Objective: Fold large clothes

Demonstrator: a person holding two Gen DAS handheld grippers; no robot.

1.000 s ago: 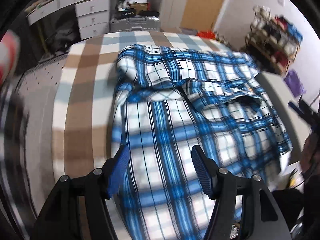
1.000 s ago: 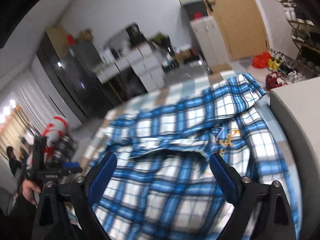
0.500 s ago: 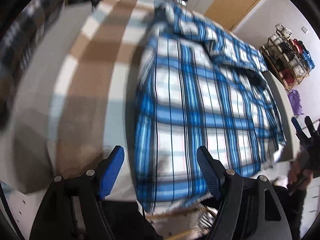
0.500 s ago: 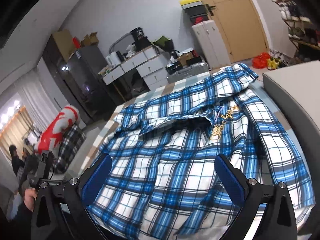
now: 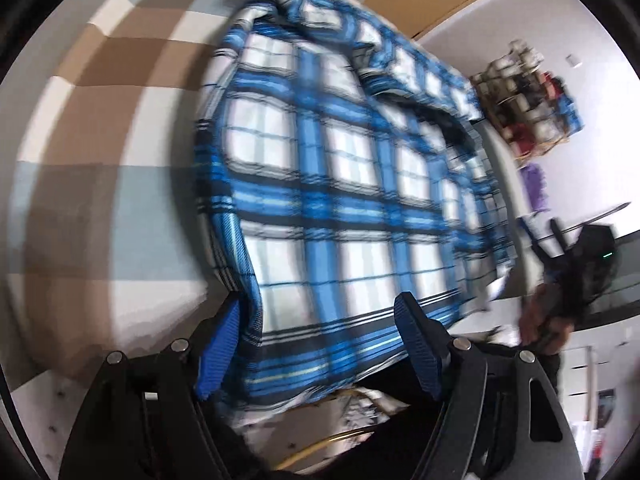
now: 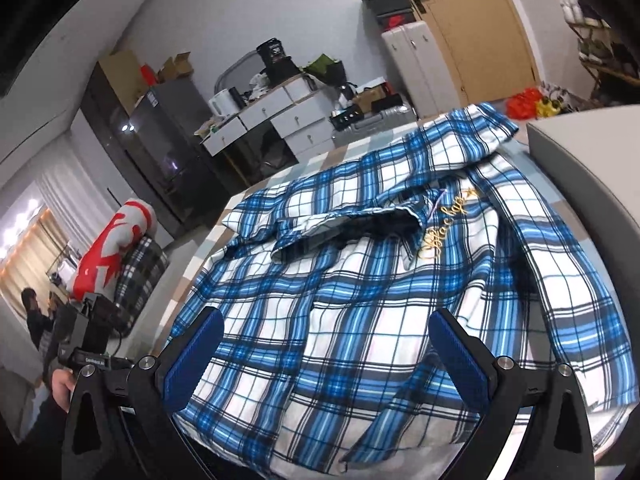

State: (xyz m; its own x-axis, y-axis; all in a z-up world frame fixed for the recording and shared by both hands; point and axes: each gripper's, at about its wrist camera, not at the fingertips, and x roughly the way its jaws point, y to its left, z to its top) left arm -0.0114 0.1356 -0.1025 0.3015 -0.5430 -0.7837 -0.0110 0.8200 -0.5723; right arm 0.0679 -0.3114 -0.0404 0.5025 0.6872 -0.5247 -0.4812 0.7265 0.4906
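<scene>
On the counter (image 5: pixel 80 184), spread across its checked brown, white and grey cloth: one shirt (image 6: pixel 360 280), blue-and-white plaid, large, with gold script stitched near the collar.

Position: lies flat, front up; hem hangs over the near edge of the counter, collar and sleeves toward the far edge.

Long axis: hem to collar, running from the near edge to the far edge. One sleeve reaches toward the far right corner, next to a grey box (image 6: pixel 592 160).

Handling: judged light, soft and limp; holds no shape of its own, drapes and creases at once, slides easily on the cloth beneath. Not fragile. A single layer will likely sag if lifted at one point only.

Where to take hold: the two hem corners at the near edge, one per tool, pinching the doubled hem seam, not the loose middle.

Left tongs (image 5: pixel 316 344): released, jaws apart, astride the hem's left corner; pads not pressing the fabric.

Right tongs (image 6: pixel 320 360): released, jaws wide, hovering over the lower front; nothing gripped.
</scene>
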